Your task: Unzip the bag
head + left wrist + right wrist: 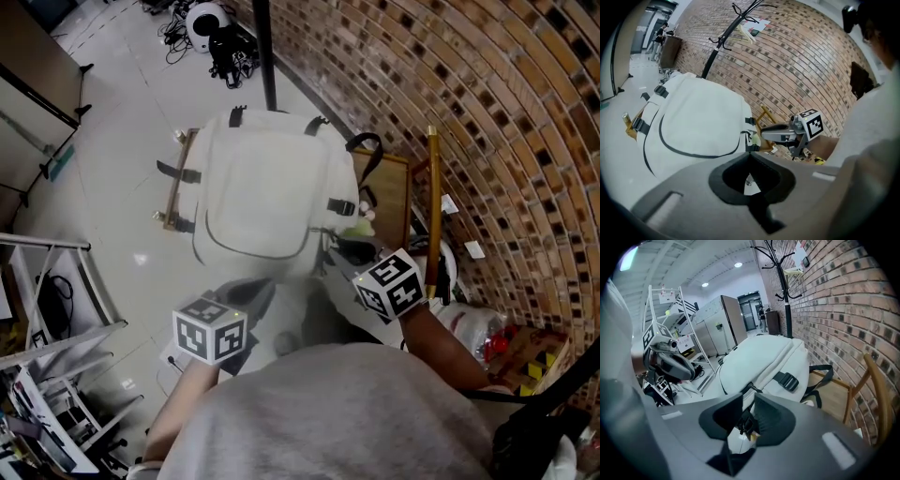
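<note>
A white backpack [267, 187] [693, 122] [764, 362] lies on a wooden chair [389, 187] [876, 390], with a dark zip line [253, 253] [693, 152] curving round its front pocket. My left gripper [251, 292] [750, 157] hovers just short of the bag's near edge; its jaw tips meet and nothing is between them. My right gripper [337, 251] [746, 401] is at the bag's near right corner. Its jaws stand a narrow gap apart, with a small black zip pull [743, 420] in that gap; no pad visibly presses on it.
A black coat stand [265, 52] [785, 296] rises behind the chair against the brick wall [487, 112]. A wooden pole [433, 206] leans at the right. A metal rack [56, 309] stands at the left, and clutter [511, 352] lies on the floor at the right.
</note>
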`<state>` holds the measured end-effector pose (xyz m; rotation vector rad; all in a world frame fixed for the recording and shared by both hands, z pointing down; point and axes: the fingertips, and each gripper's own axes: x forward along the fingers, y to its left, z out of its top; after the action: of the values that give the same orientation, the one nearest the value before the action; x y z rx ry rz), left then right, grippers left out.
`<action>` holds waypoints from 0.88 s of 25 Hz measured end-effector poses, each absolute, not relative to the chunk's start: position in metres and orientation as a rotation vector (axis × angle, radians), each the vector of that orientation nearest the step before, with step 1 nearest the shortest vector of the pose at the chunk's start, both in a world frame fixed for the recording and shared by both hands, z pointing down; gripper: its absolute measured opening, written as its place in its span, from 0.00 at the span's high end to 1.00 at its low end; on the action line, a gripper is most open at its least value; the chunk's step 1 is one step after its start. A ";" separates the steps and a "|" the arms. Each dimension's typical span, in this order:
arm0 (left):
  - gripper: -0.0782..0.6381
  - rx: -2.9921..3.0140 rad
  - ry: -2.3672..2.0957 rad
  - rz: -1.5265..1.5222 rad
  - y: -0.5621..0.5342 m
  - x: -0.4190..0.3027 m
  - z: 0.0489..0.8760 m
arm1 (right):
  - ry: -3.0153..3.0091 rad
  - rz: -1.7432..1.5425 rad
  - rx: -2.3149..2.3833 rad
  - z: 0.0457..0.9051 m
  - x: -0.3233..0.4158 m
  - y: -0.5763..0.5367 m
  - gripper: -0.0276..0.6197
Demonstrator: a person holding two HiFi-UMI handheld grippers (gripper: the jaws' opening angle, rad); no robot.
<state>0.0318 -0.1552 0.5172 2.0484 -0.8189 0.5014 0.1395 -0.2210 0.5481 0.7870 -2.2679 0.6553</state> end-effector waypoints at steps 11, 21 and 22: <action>0.89 1.999 -0.819 0.506 -0.148 0.024 0.530 | -2.154 0.551 0.828 0.595 0.143 -0.243 0.80; 0.89 1.969 -0.835 0.502 -0.142 0.016 0.534 | -2.140 0.557 0.790 0.601 0.136 -0.244 0.89; 0.89 1.969 -0.838 0.498 -0.142 0.015 0.533 | -2.137 0.552 0.792 0.601 0.137 -0.243 0.89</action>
<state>0.0152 -0.1419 0.5327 1.9694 -0.8381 0.4980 0.1369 -0.2430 0.6006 0.7918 -2.1371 0.5523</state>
